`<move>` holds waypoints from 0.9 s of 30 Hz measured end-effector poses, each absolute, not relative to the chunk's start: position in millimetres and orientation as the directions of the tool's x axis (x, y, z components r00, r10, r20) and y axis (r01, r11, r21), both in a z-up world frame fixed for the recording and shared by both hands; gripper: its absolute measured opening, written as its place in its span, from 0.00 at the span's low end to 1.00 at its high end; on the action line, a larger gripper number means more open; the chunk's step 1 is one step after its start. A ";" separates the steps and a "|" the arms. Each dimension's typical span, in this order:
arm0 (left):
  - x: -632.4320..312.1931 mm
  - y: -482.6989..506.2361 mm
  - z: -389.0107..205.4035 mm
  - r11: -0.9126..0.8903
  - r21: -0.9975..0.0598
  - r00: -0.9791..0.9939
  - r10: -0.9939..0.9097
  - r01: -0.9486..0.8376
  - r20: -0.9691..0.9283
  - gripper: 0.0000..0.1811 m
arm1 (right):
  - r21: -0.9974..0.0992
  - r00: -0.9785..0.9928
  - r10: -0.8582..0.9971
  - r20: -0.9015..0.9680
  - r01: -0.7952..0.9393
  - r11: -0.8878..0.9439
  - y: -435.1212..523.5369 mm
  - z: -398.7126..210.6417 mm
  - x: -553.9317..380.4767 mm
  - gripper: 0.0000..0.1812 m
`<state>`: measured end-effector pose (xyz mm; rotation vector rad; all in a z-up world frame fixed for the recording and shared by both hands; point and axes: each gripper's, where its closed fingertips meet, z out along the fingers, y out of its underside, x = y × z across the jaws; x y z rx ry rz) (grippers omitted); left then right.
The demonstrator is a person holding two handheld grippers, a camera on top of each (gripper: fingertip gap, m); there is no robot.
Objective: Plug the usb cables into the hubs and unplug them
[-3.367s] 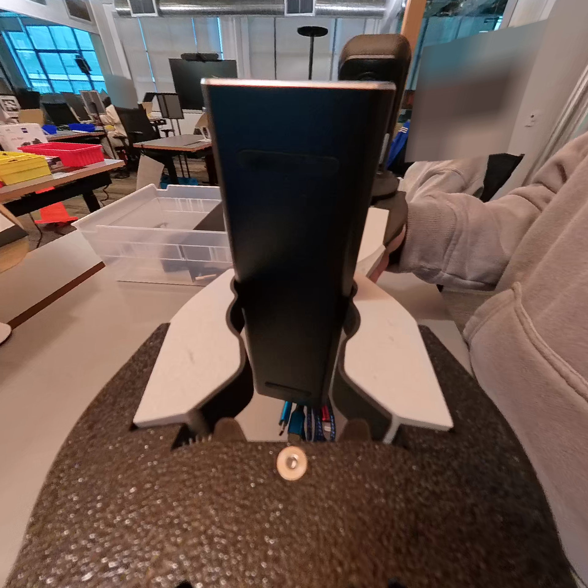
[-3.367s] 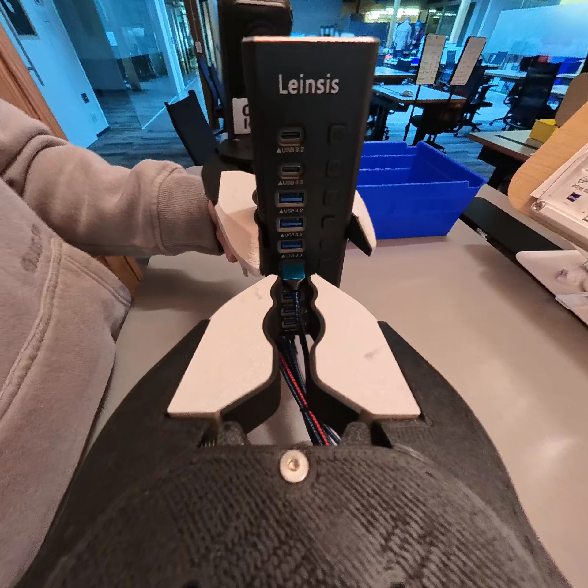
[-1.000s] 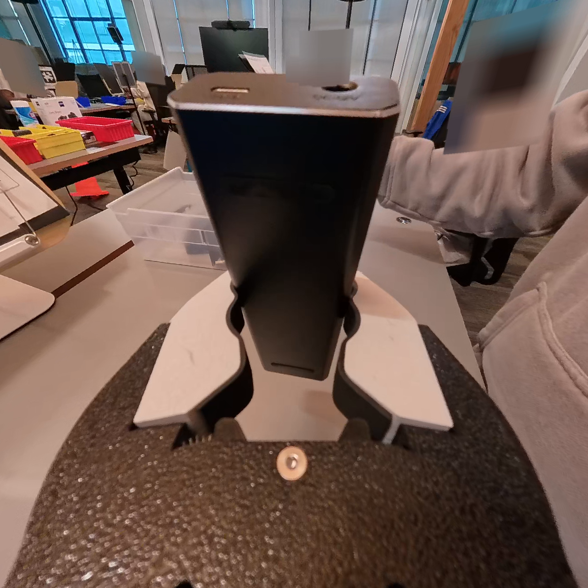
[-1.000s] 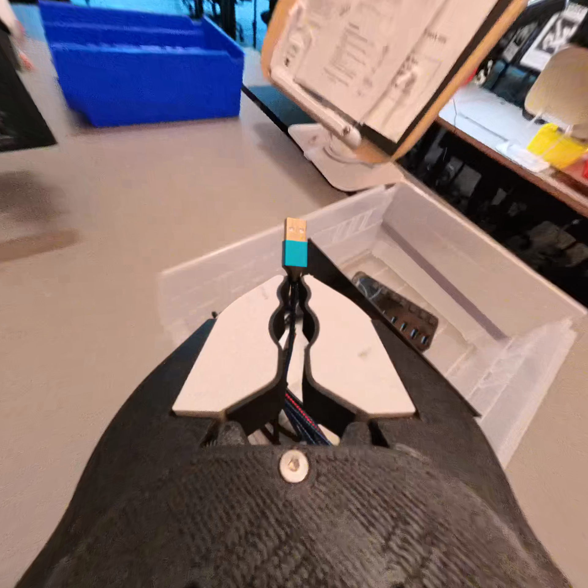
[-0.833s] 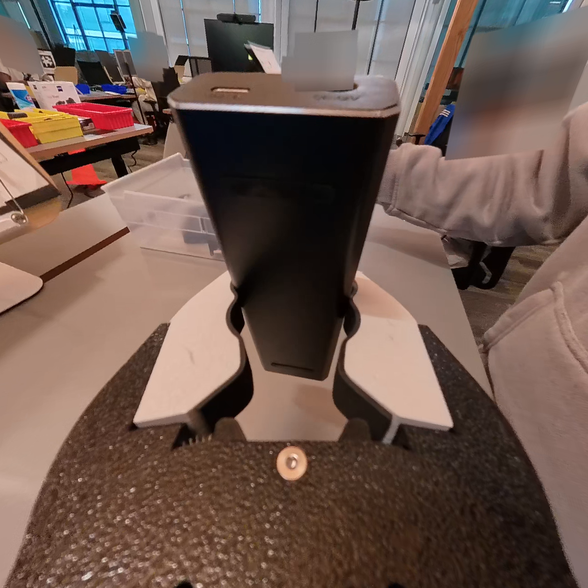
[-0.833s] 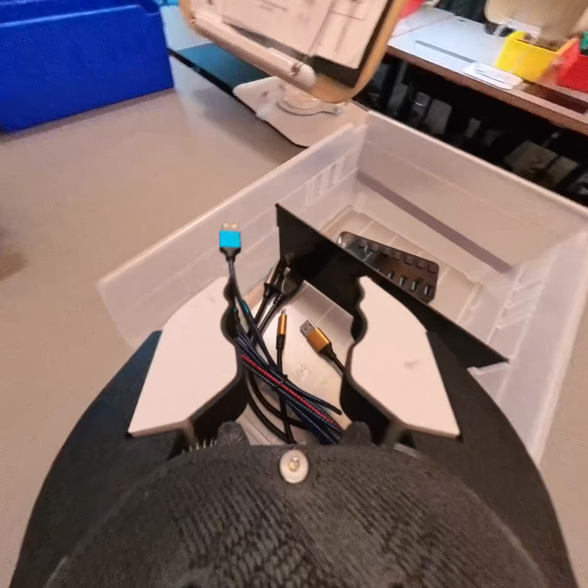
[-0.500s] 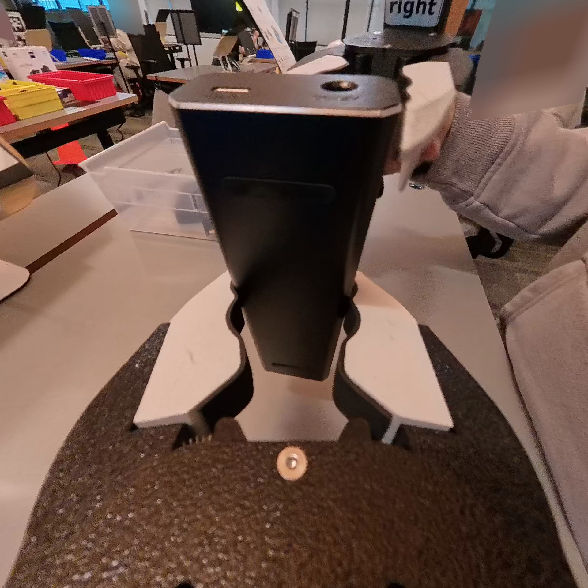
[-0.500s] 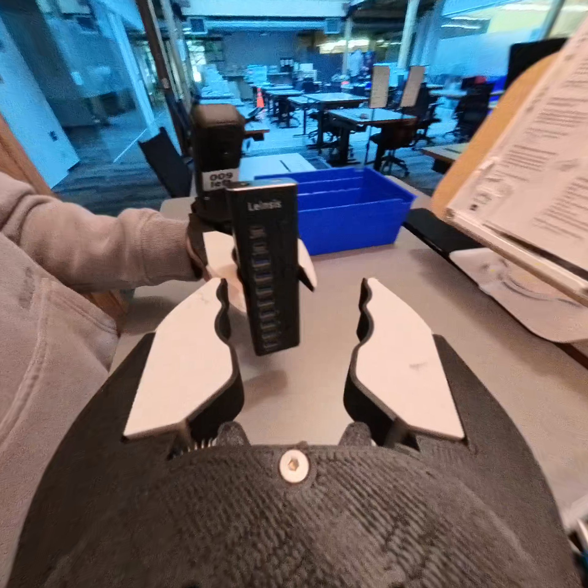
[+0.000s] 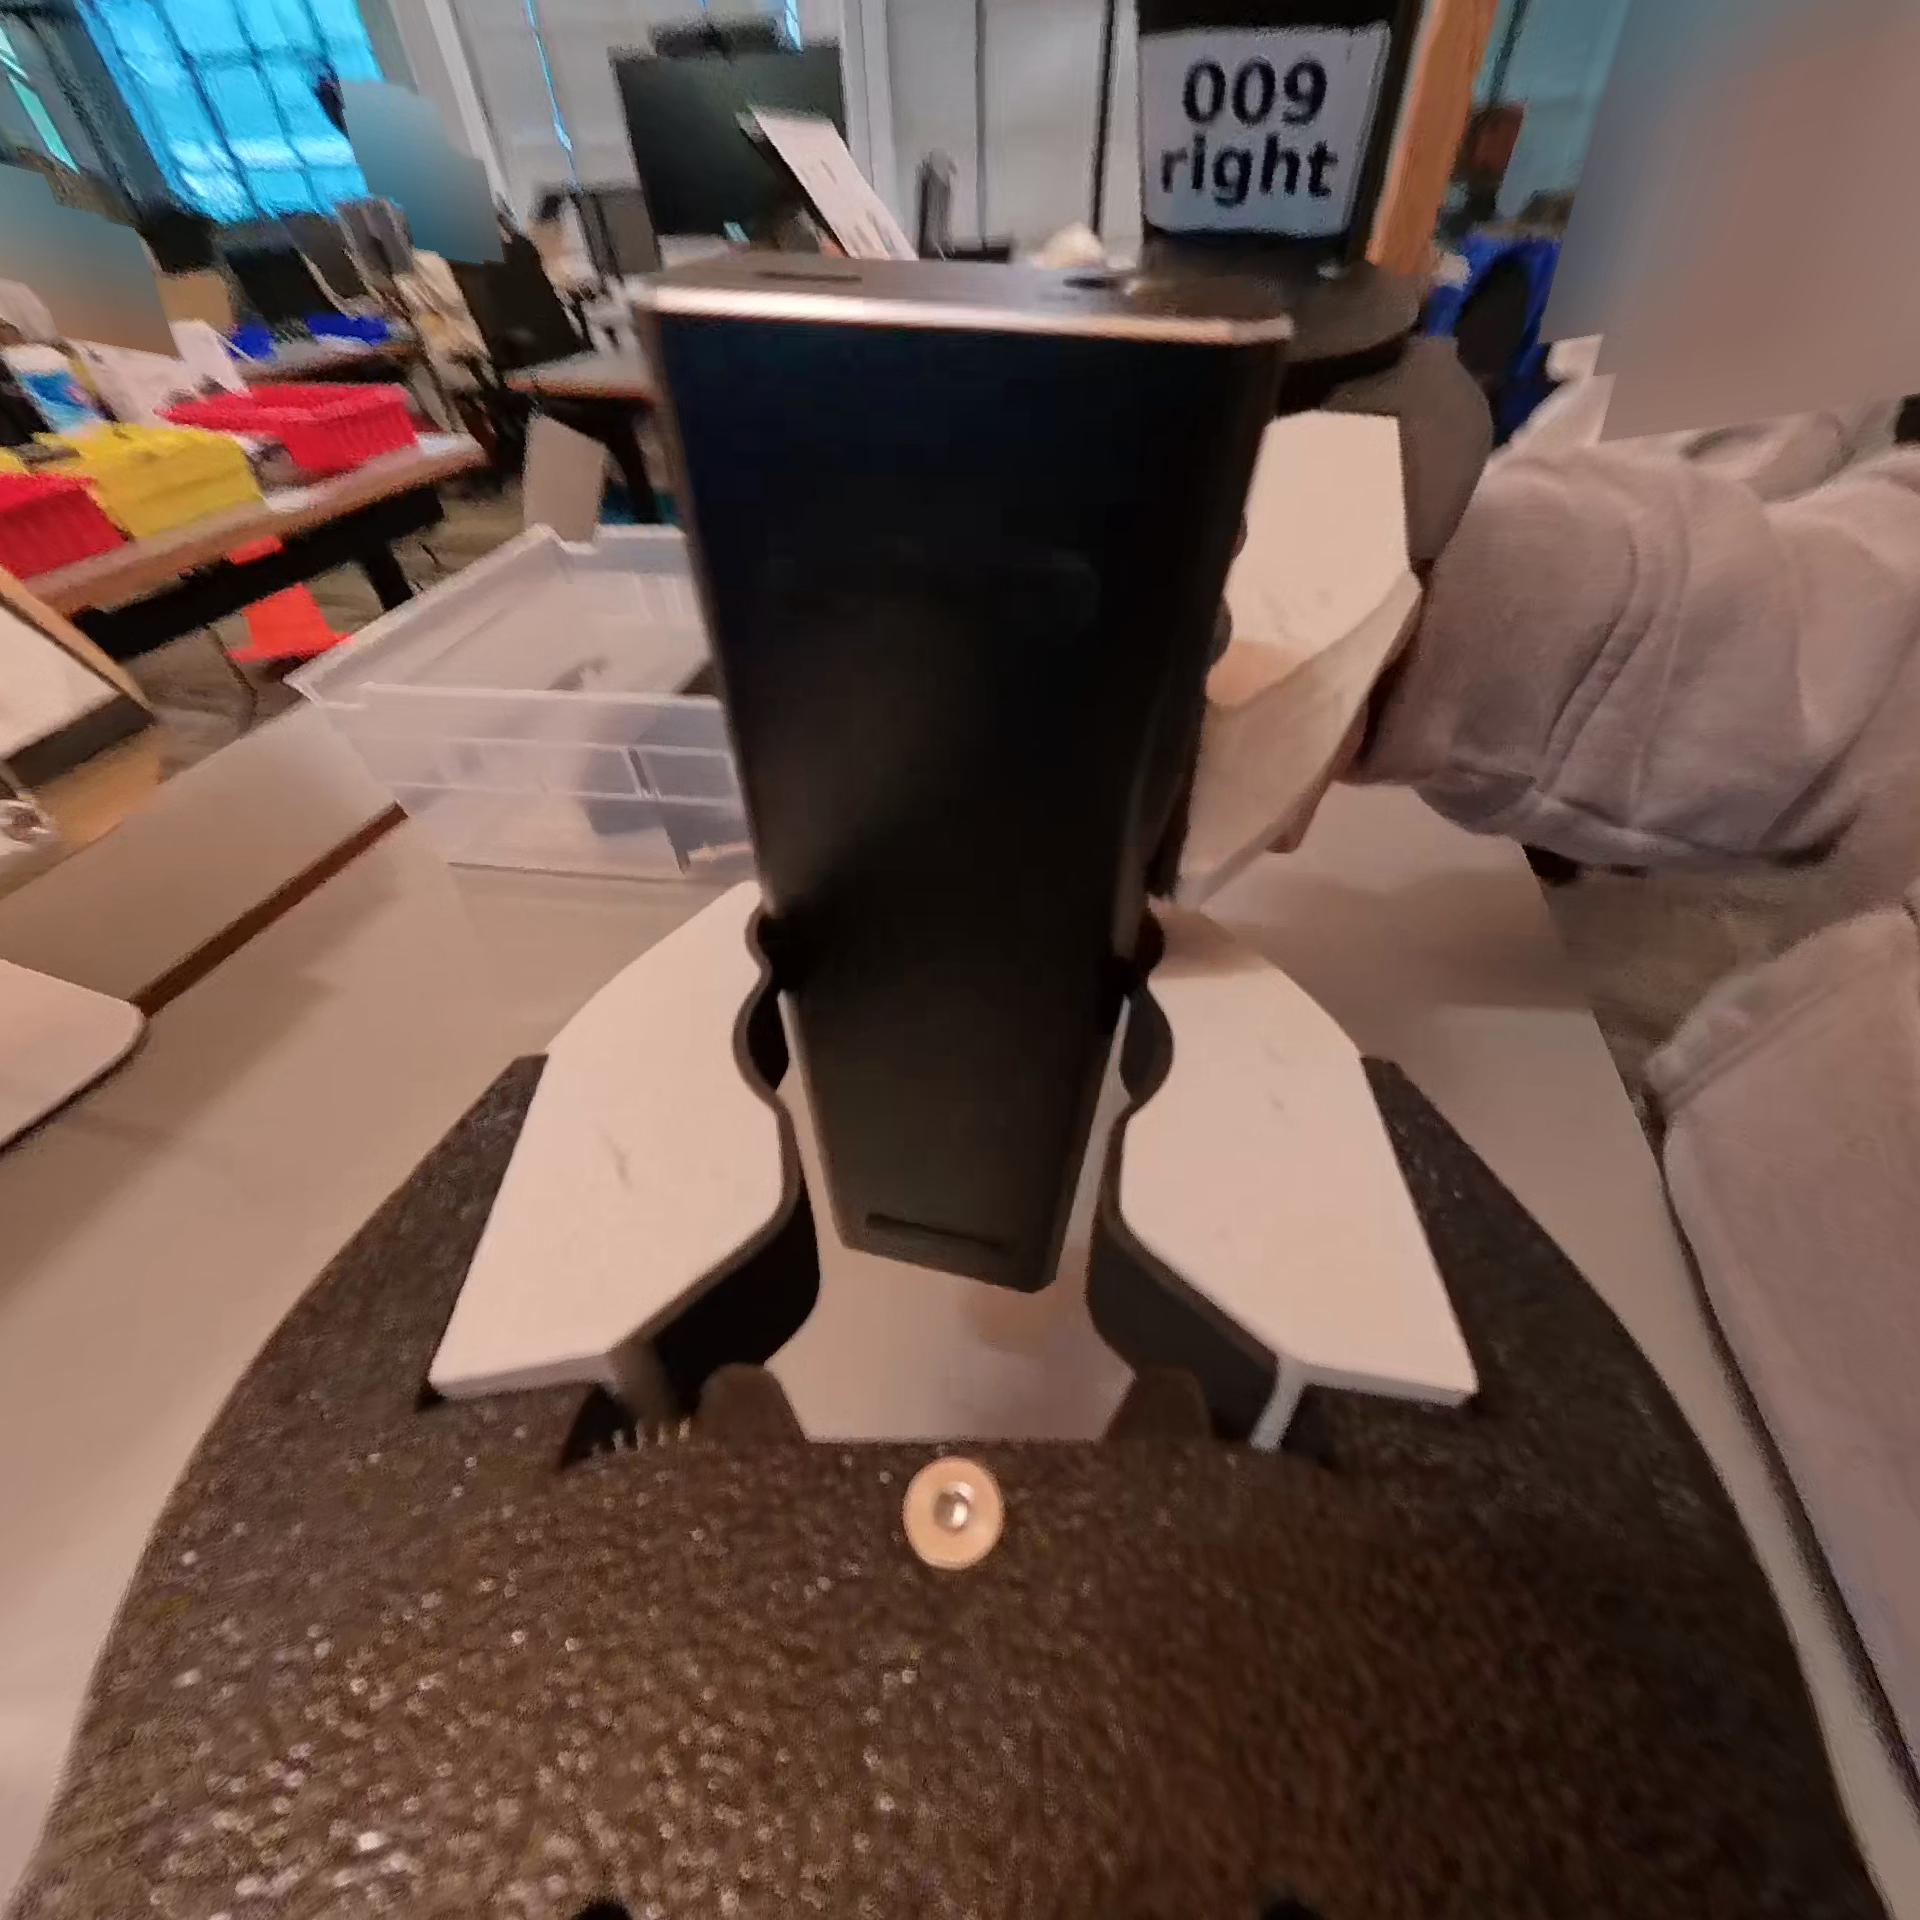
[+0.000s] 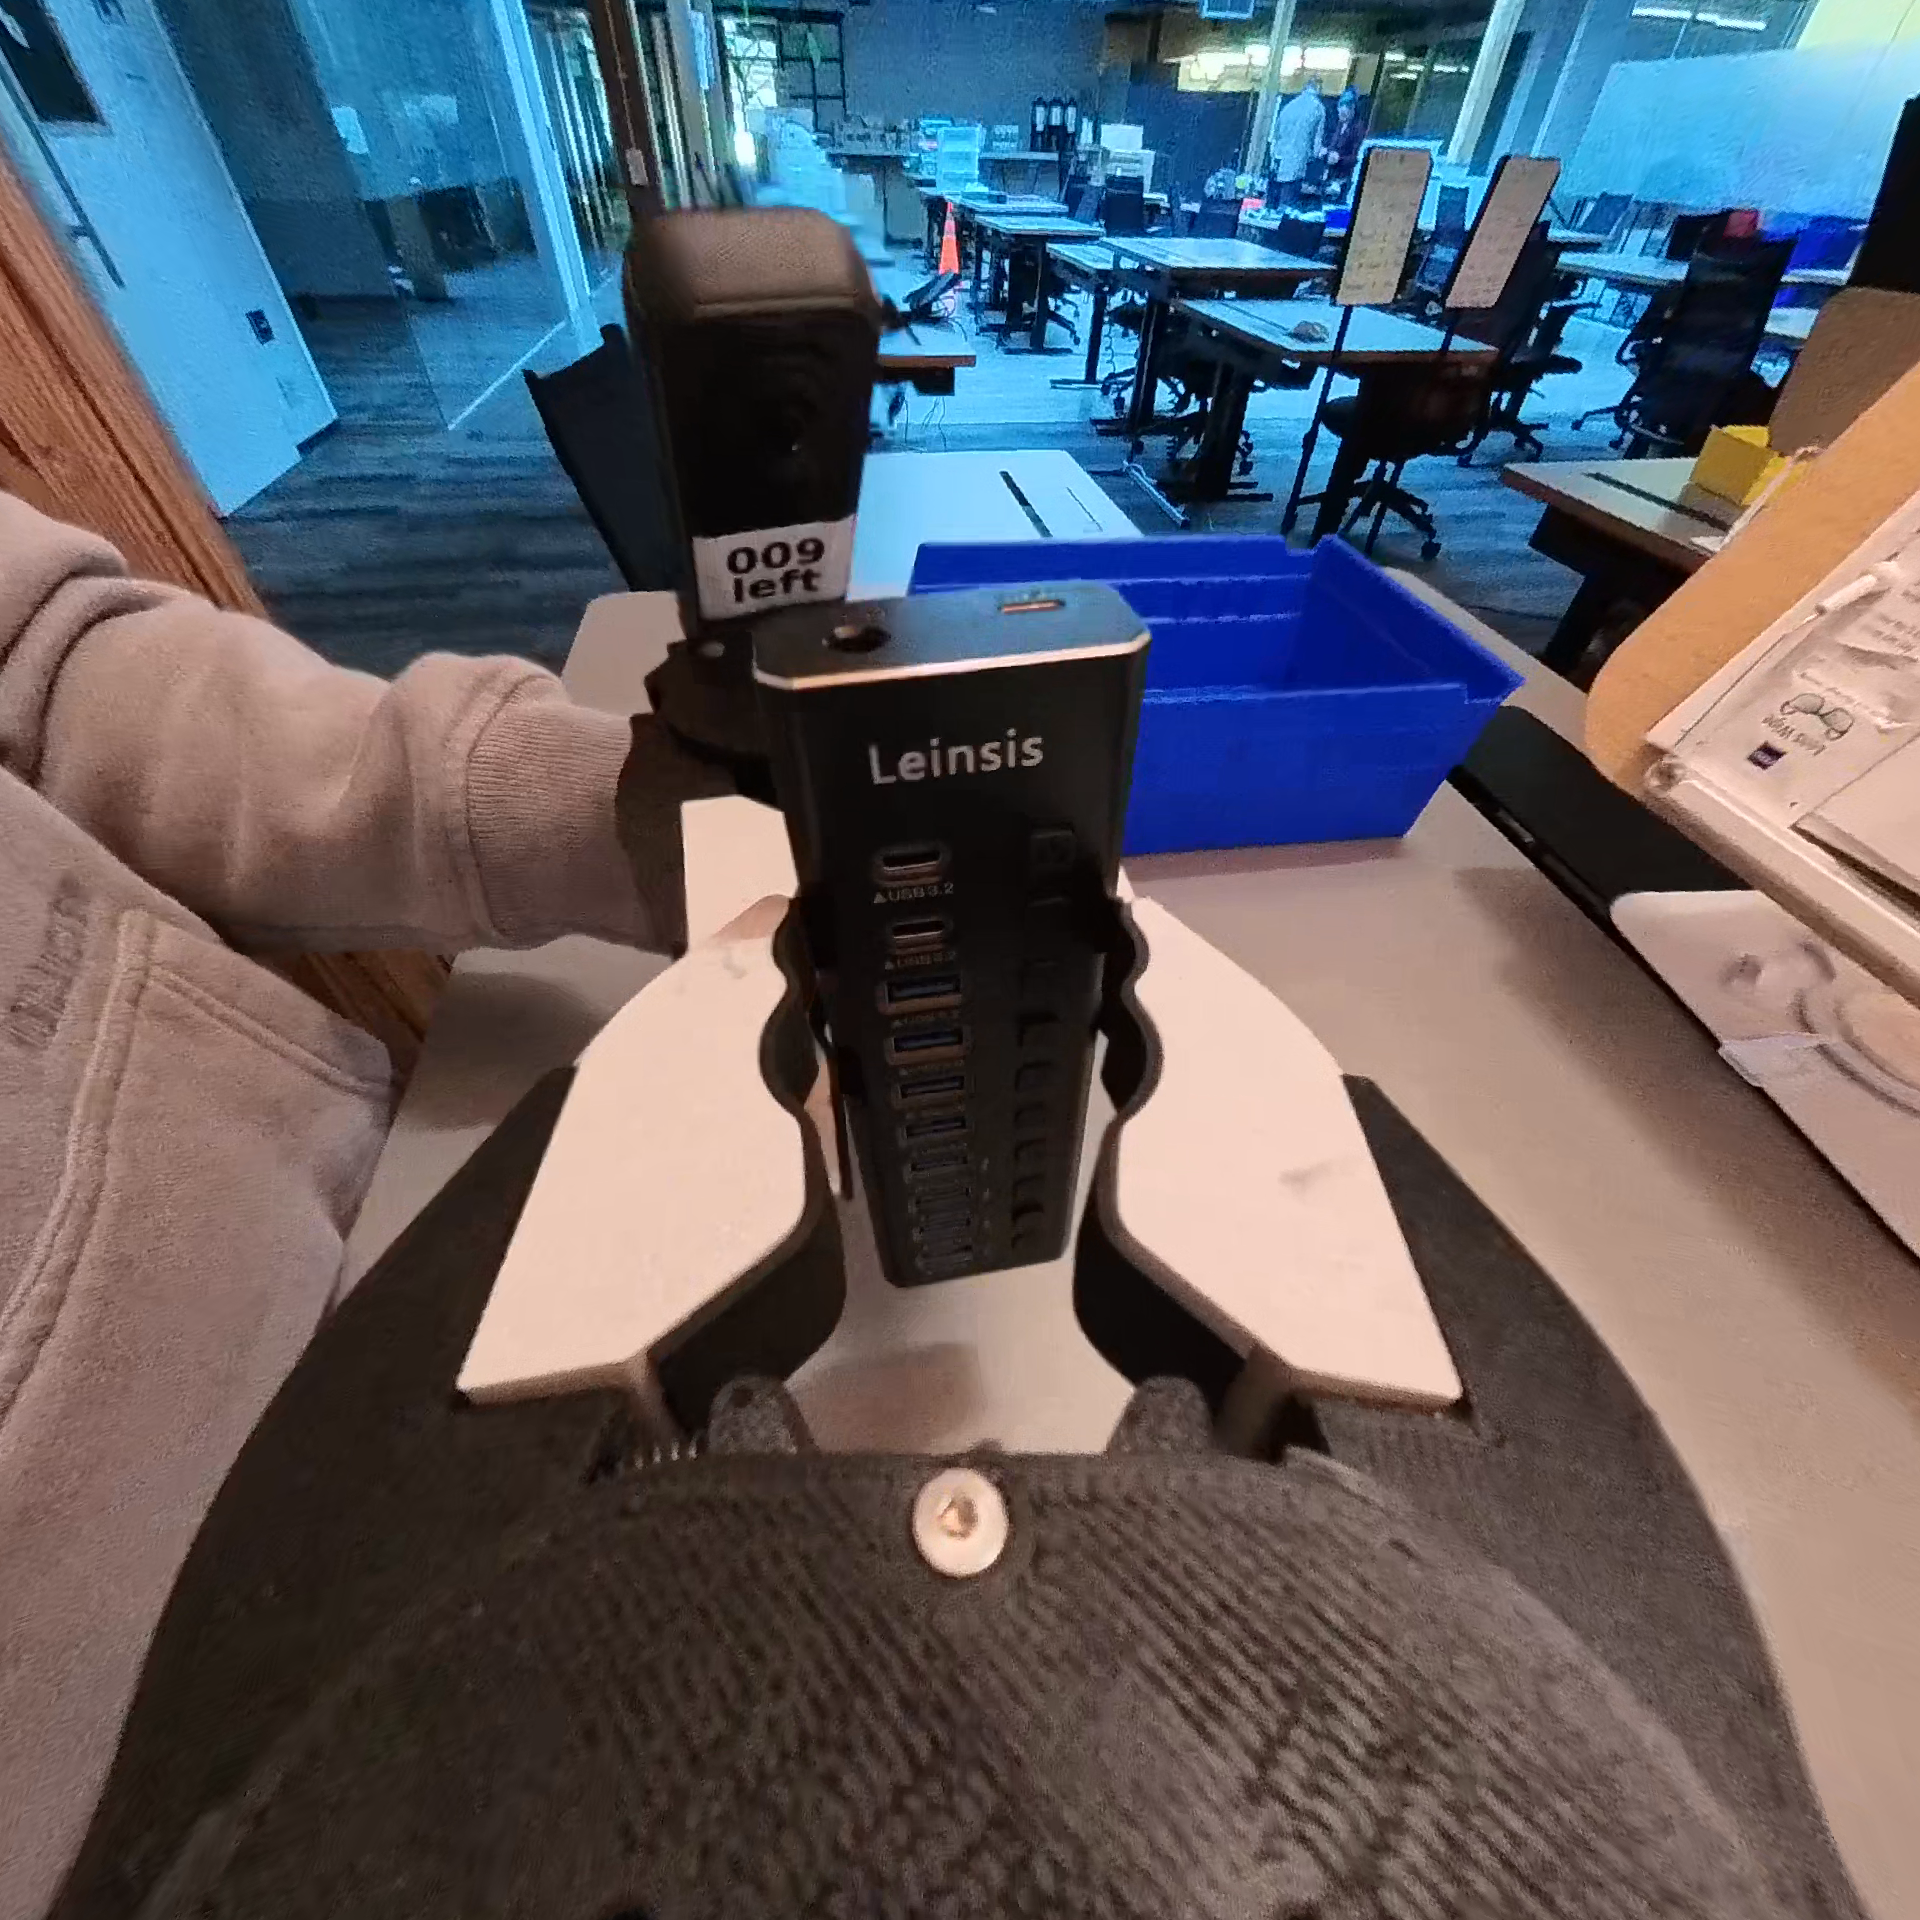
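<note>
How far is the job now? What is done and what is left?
Done: no cable sits in the visible ports of the hub, so it looks unplugged. In hand: the left gripper and the right gripper both clamp the hub. Left: probably a handover, then setting it down; no cable is in view.

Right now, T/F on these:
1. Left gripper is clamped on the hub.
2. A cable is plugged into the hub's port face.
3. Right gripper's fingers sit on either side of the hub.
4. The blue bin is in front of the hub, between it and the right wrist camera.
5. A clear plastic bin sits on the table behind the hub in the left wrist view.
1. True: the left gripper is shut on the hub.
2. False: no cable is in any visible port of the hub.
3. True: the right gripper flanks it; contact is unclear.
4. False: the blue bin lies beyond the hub.
5. True: the clear plastic bin.
</note>
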<state>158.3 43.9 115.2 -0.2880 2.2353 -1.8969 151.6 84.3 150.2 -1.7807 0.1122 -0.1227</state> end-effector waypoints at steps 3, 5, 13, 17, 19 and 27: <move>169.2 55.4 120.8 0.105 -0.993 -0.928 -0.373 -0.051 0.008 0.42 | -0.961 0.962 -0.235 0.136 0.071 -0.266 55.3 175.0 176.2 0.30; 166.4 63.9 114.6 0.114 -0.991 -0.922 -0.386 -0.072 0.023 0.42 | -0.911 0.911 -0.314 0.268 0.133 -0.391 18.5 190.6 209.2 0.30; 151.3 89.7 96.6 0.025 -0.985 -0.895 -0.423 -0.171 0.145 0.36 | -0.419 0.786 -0.231 0.573 0.039 -0.907 -139.9 165.7 363.2 0.30; 150.8 89.0 96.2 0.000 -0.982 -0.890 -0.422 -0.190 0.172 0.34 | -0.307 0.862 -0.168 0.479 -0.015 -0.951 -157.6 105.1 402.0 0.30; 150.7 88.1 96.0 0.021 -0.983 -0.891 -0.425 -0.183 0.157 0.34 | -0.183 0.887 -0.094 0.453 -0.011 -0.983 -162.3 71.5 411.2 0.30; 150.3 88.2 97.2 0.038 -0.982 -0.886 -0.439 -0.185 0.149 0.35 | -0.128 0.919 -0.122 0.374 -0.080 -0.989 -158.5 10.6 428.7 0.30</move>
